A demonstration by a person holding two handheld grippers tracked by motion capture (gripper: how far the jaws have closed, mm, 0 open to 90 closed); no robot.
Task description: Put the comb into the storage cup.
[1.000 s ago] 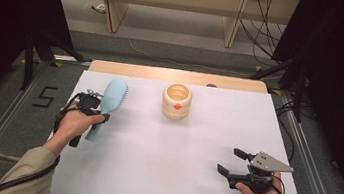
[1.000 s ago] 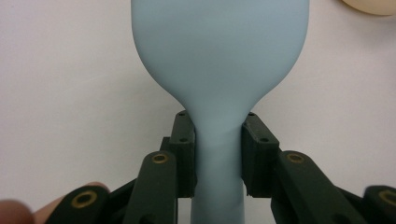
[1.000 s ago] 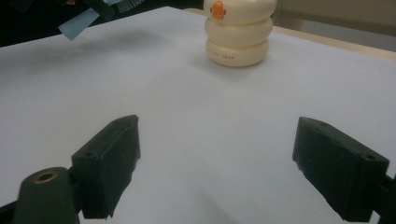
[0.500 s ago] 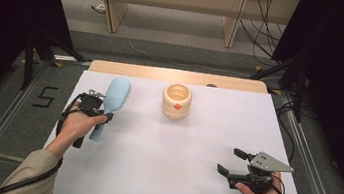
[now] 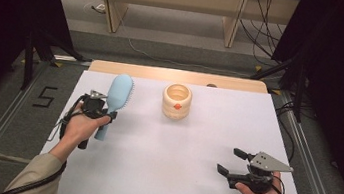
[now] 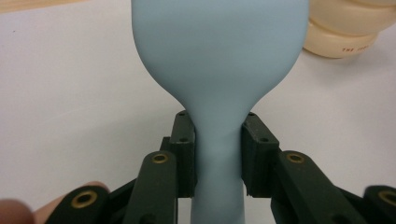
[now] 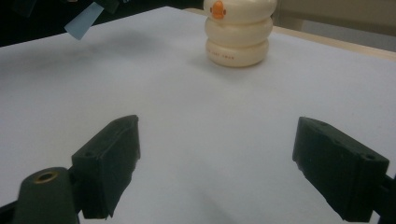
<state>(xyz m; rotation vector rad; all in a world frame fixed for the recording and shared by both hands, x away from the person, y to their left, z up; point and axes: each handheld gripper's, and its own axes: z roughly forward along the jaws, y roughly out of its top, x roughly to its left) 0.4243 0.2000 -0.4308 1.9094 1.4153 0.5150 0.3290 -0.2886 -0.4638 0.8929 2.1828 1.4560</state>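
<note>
High view: the left gripper (image 5: 100, 110) holds a light blue hairbrush (image 5: 117, 101) by the neck over the left part of the white counter (image 5: 162, 156), head pointing away from the person, bristles toward the cream ringed holder (image 5: 176, 101). The holder stands near the far edge, apart from the brush. The right gripper (image 5: 232, 161) rests low at the near right, jaws wide, empty.

Left gripper view: jaws closed on the brush neck (image 6: 218, 140), 1 pad on each side, seated squarely. The holder (image 6: 348, 28) lies ahead and to the right.

Right gripper view: jaws spread with nothing between them; the holder (image 7: 237, 33) is upright.

Judgement: if the brush goes into the holder, keep the grip firm, approach from above, and steady the holder with the free gripper.
</note>
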